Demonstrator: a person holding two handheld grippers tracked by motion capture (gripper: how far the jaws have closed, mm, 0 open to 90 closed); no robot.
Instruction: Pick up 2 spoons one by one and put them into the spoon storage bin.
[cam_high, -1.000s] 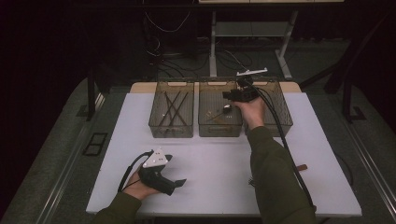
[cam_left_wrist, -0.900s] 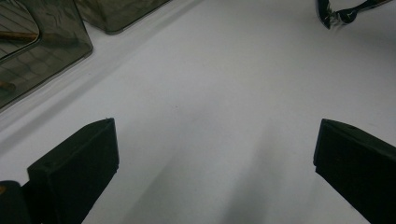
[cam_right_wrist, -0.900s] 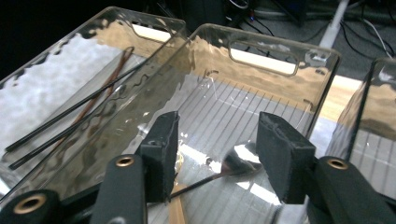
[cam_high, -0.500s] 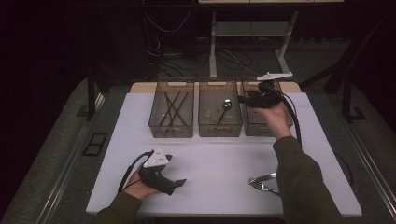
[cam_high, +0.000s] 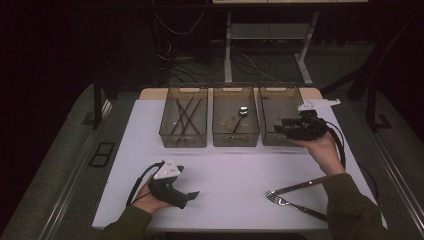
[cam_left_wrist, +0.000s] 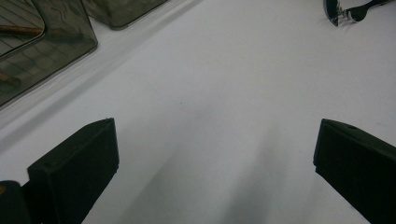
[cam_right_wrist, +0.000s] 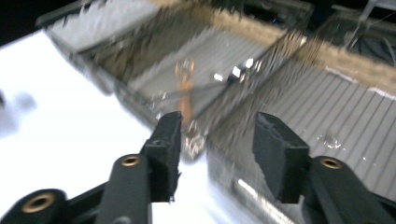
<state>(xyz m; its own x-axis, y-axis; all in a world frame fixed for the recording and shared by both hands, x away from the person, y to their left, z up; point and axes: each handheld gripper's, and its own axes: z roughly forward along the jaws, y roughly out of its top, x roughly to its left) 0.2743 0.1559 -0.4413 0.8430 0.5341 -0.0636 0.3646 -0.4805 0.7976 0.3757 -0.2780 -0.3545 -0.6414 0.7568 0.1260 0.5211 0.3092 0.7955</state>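
Shifted right from middle bin to right-hand smoked-plastic bin (cam_high: 279, 107), right gripper (cam_high: 285, 131) empty, jaws just narrowed but apart; left gripper (cam_high: 192, 196) wide open, idle on table; metal fork (cam_high: 295, 204) awaiting pickup near edge.

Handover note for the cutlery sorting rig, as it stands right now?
Left gripper: resting on the white table, jaws wide open, empty.
Right gripper: over the right bin, jaws apart, just been closing, nothing between them.
Done: spoon lies in the middle bin; dark sticks in the left bin.
Left: fork and the utensil crossing it still lie on the table's near right.
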